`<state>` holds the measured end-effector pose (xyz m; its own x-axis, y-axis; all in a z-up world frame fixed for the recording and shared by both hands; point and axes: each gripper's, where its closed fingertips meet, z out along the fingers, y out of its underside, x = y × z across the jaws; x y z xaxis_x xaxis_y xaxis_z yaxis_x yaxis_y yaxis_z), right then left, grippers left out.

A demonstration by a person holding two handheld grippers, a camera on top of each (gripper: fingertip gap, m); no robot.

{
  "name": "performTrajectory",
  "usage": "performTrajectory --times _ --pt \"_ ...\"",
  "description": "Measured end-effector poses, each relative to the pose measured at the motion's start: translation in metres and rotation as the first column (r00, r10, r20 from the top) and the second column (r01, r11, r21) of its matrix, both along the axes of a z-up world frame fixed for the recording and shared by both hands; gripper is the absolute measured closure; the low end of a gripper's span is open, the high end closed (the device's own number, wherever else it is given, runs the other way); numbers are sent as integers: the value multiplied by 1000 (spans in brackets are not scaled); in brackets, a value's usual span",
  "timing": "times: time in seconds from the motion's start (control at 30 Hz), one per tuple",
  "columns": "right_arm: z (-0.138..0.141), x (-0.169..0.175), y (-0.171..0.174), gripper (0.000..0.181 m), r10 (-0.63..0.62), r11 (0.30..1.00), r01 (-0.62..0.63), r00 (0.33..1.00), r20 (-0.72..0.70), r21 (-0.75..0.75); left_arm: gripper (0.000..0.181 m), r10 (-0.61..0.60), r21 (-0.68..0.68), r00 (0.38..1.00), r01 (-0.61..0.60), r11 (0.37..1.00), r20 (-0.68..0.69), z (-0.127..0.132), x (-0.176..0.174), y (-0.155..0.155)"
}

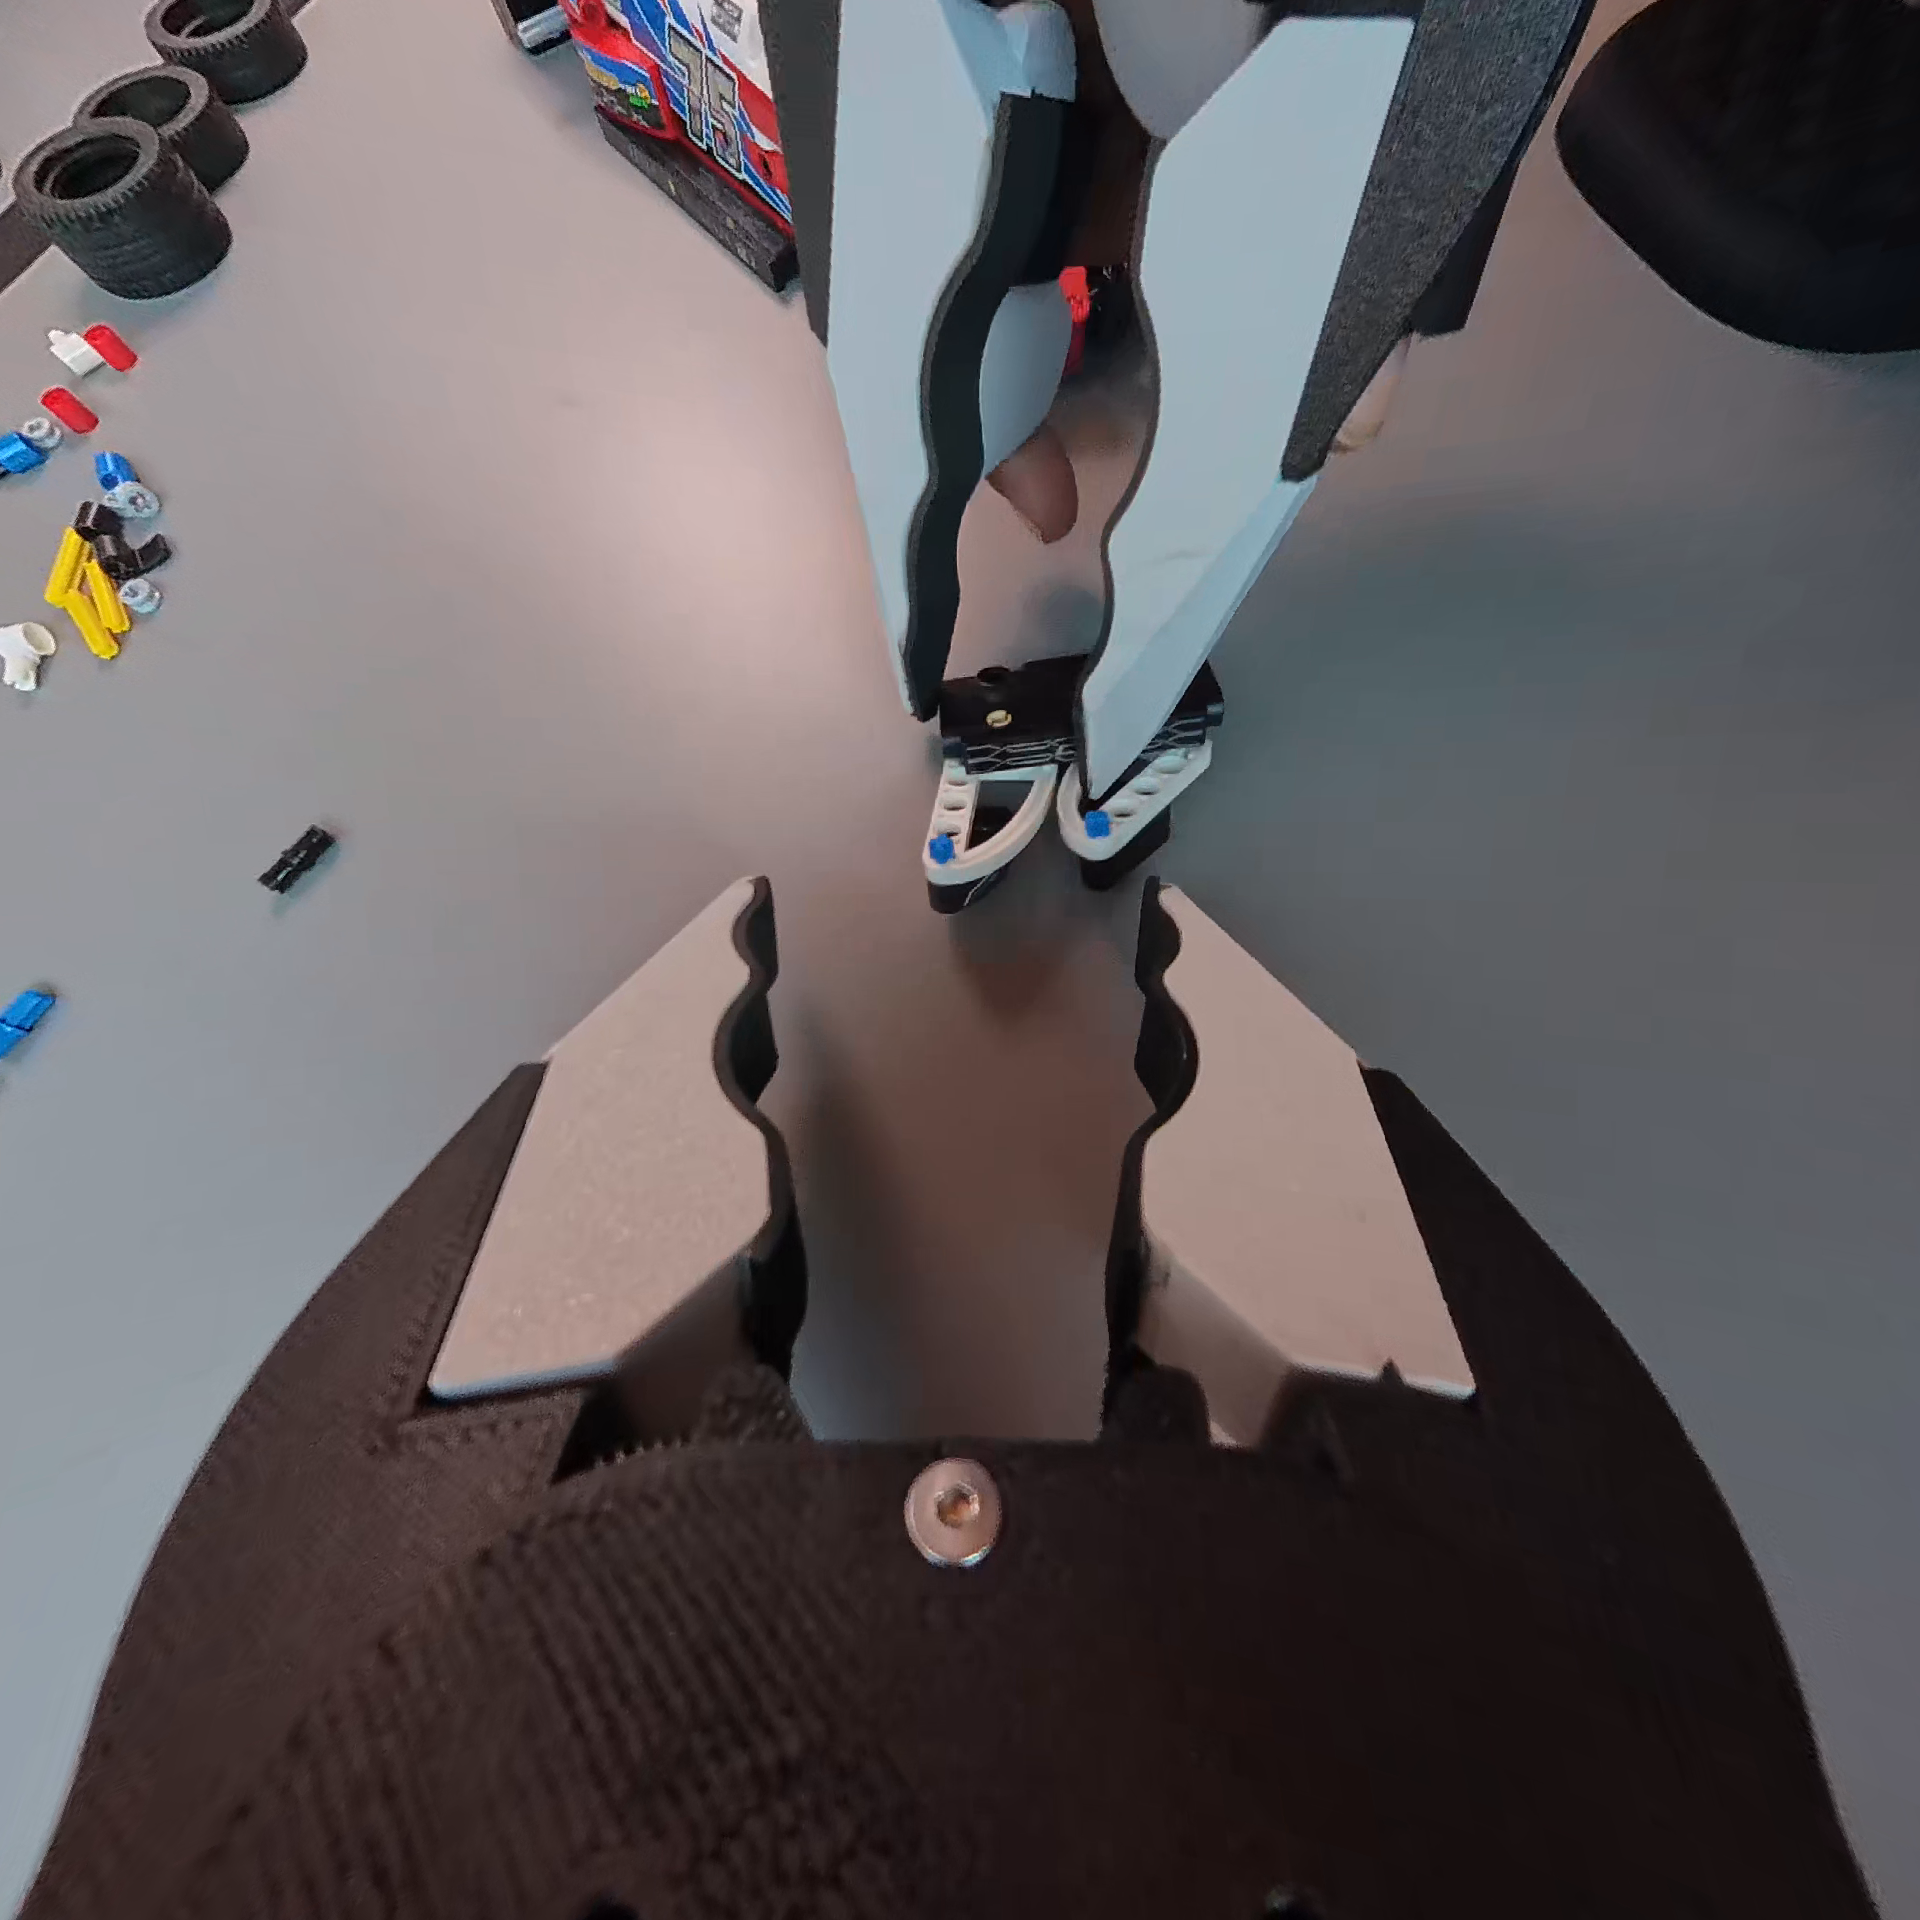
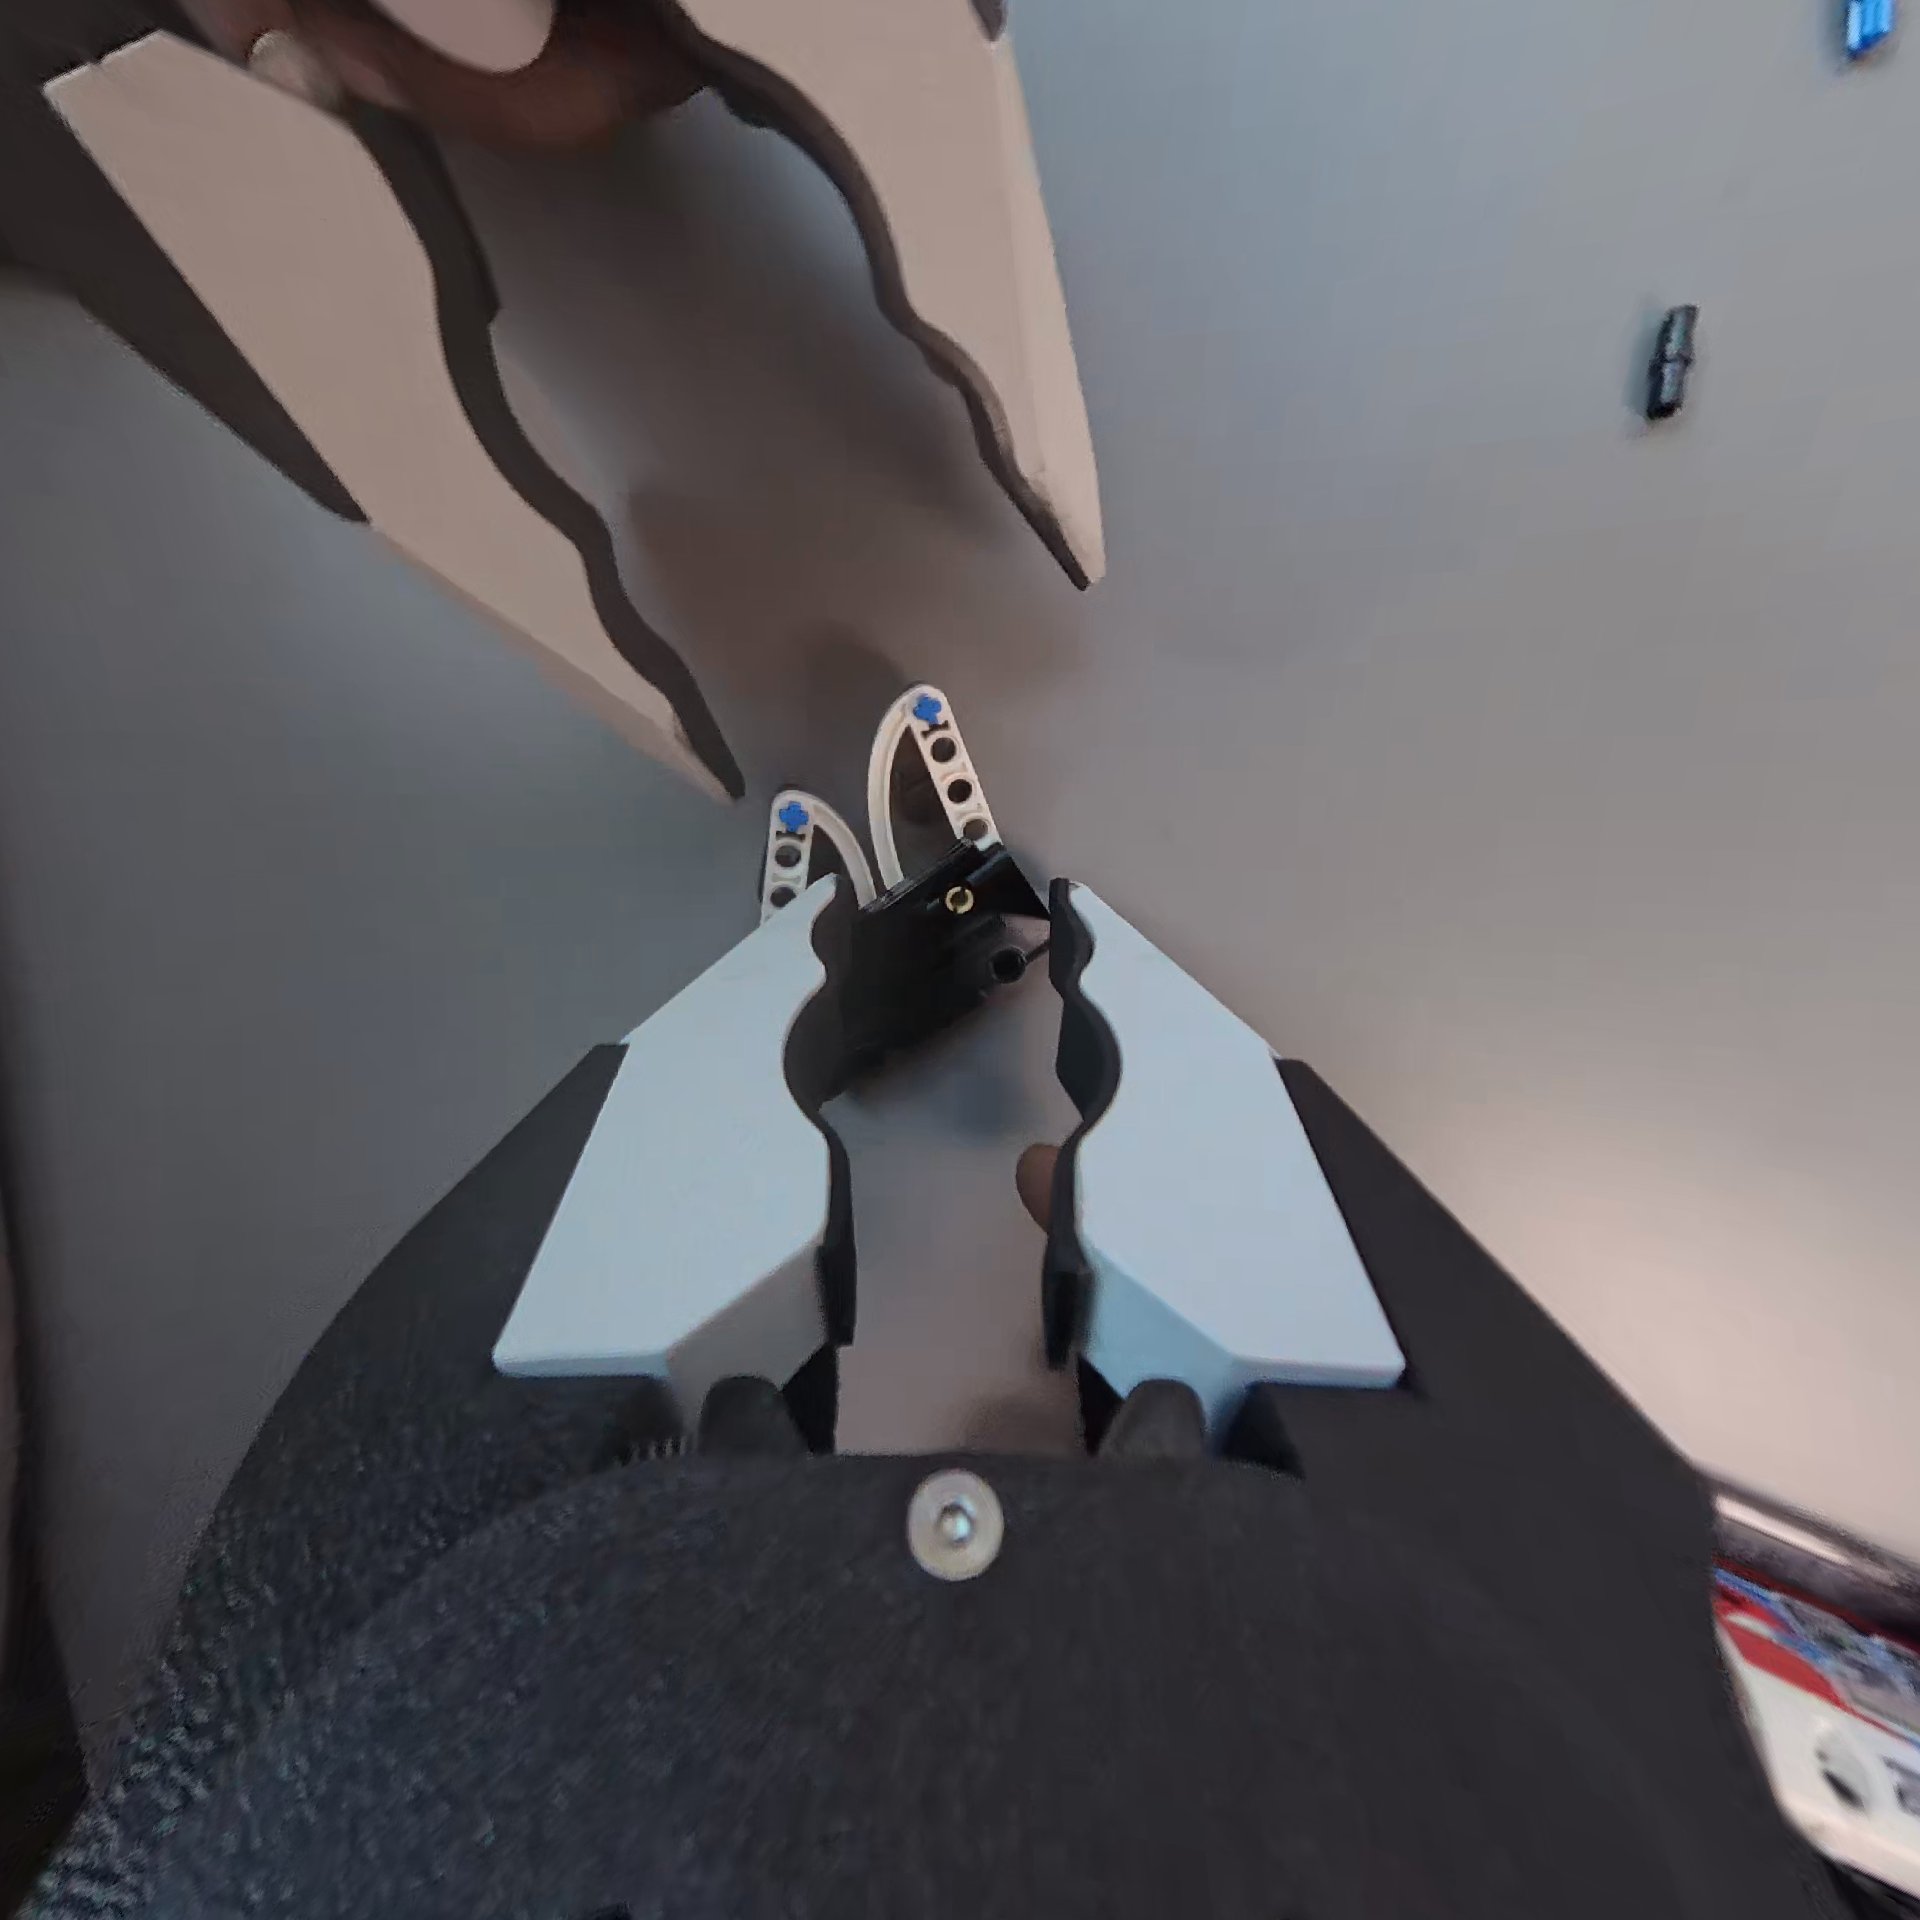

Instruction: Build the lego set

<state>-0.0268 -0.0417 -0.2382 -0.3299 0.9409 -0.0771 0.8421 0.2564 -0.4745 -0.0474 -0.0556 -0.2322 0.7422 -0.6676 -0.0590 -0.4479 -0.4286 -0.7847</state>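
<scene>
three black tyres (image 1: 135,171), two hand-held grippers (image 1: 951,904)

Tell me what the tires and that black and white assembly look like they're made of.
Tires: likely matte black rubber, with ribbed tread and no shine. Black and white assembly: seemingly hard moulded plastic, smooth and slightly glossy, with crisp round pin holes.

Your right hand-held gripper (image 1: 1003,743) covers part of the small black-and-white lego assembly (image 1: 1049,774) in the left wrist view, so you cannot tell whether its tips touch the piece. A fingertip (image 1: 1039,488) shows between its two halves; the rest of the hand is hidden. The printed box (image 1: 691,125) is cut off by the top edge, and in the right wrist view by the right edge. A dark round object (image 1: 1756,177) leaves the frame at top right. The loose small pieces (image 1: 99,540) on the left of the tabletop (image 1: 520,623) are too small to identify.
</scene>
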Motion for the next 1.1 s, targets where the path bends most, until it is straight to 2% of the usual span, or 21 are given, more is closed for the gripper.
performTrajectory --times 0.13,0.27,0.4,0.57,0.67,0.77,0.93,1.0,1.1 --pt "1 1 -5 148 188 981 -190 982 34 48 114 -40 -3 999 40 999 -29 -5 -1 -3" --pt "1 0 -11 148 321 942 -325 945 57 88 116 -86 -7 996 85 996 -40 -7 3 -8" --pt "1 -1 -18 148 384 918 -388 921 60 83 121 -130 -11 991 130 991 -36 -7 8 -13" --pt "2 -5 -22 148 397 914 -398 917 20 83 139 -179 -18 984 178 984 -28 -8 13 -20" --pt "3 -7 -19 149 369 926 -365 929 -21 100 153 -184 -8 982 184 983 -41 -8 13 -20" --pt "10 -9 -11 143 294 952 -285 952 -80 115 168 -172 10 983 173 985 -66 -8 10 -17" --pt "22 1 -7 126 102 993 -89 980 -171 81 168 -143 24 987 145 989 -74 -7 6 -13" --pt "18 7 -8 124 -4 998 15 984 -176 61 168 -128 26 989 130 991 -69 -7 4 -11" --pt "7 16 -10 127 -75 994 87 983 -168 65 168 -113 30 992 115 993 -64 -6 2 -9"
